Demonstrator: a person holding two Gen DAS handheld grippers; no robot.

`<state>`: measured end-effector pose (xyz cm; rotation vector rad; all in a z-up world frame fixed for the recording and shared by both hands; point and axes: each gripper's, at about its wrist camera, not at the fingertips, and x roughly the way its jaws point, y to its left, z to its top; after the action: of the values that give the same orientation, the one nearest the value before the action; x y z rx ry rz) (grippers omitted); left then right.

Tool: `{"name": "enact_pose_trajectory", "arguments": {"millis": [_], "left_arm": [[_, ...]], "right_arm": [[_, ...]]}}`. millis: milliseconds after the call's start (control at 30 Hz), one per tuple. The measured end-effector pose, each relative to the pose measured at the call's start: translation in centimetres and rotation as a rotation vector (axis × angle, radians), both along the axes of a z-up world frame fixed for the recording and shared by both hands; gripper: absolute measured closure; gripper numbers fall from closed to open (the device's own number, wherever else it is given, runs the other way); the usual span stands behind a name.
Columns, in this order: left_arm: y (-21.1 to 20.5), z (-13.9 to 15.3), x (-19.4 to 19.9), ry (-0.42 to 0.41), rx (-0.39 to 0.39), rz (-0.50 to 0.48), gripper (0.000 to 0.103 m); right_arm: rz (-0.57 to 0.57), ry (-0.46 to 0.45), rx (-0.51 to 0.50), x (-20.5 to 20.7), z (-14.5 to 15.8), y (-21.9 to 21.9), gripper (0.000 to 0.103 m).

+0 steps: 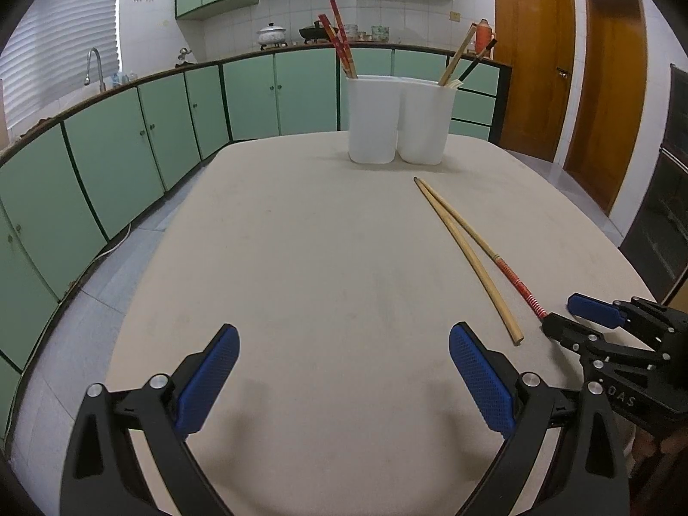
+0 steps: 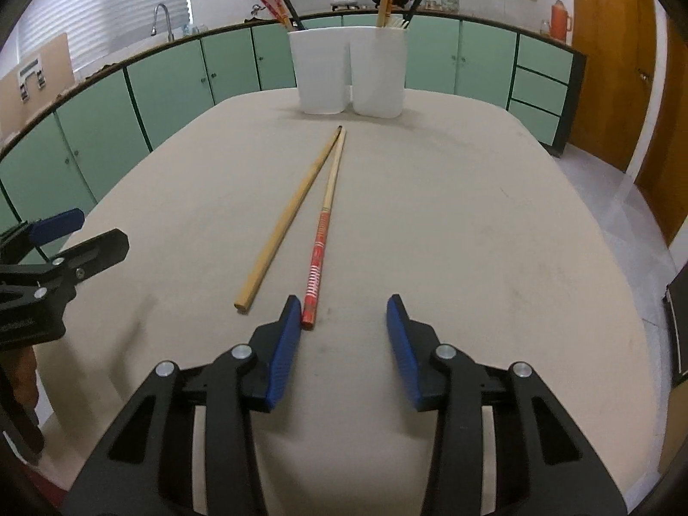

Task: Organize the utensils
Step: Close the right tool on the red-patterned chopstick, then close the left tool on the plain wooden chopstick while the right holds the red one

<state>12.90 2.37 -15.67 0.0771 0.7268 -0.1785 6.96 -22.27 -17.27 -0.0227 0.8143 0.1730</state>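
- Nearest, the left gripper [image 1: 344, 380] hangs over bare table [image 1: 301, 258] with its jaws spread wide and nothing between them; released.
- The right gripper [image 2: 343, 344] sits low over the table, jaws partly apart; its left blue pad lies just beside the red butt end of the red-patterned chopstick [image 2: 318, 258], the other pad well clear of it; no clamp on the stick shows, so released.
- Just left of that stick lies the plain bamboo chopstick [image 2: 288, 219], flat on the table; the two spread apart toward the grippers and meet at their far tips.
- Farther on, two white holders [image 2: 348, 73] stand touching side by side near the table's far edge; red chopsticks [image 1: 339, 41] lean in the left one, tan and dark ones in the right.
- Beyond, green cabinets [image 1: 172, 120] run along the wall.
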Motion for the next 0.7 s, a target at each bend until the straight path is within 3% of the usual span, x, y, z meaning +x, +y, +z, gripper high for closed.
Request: {"name": "enact_pose_trajectory", "arguments": {"millis": [233,300,367,700], "left_arm": [[-0.4,0.2,-0.1,-0.005,0.004,-0.011,0.007],[-0.4,0.2,-0.1,-0.005,0.003,-0.013,0.007],[-0.6,0.3,-0.1,-0.007,0.0,-0.015,0.007],[-2.4,0.5,0.1,-0.01,-0.007,-0.058,0.007]], "right_arm": [[0.051,-0.017,-0.028,-0.2,-0.3,1.5,0.073],[0.055,-0.021,-0.028,-0.1,-0.4,1.5,0.08],[0.058,-0.024,-0.021,0.1,-0.4,1.5,0.097],[0.033,-0.015,0.051,0.0,0.5,-0.4,0.098]]}}
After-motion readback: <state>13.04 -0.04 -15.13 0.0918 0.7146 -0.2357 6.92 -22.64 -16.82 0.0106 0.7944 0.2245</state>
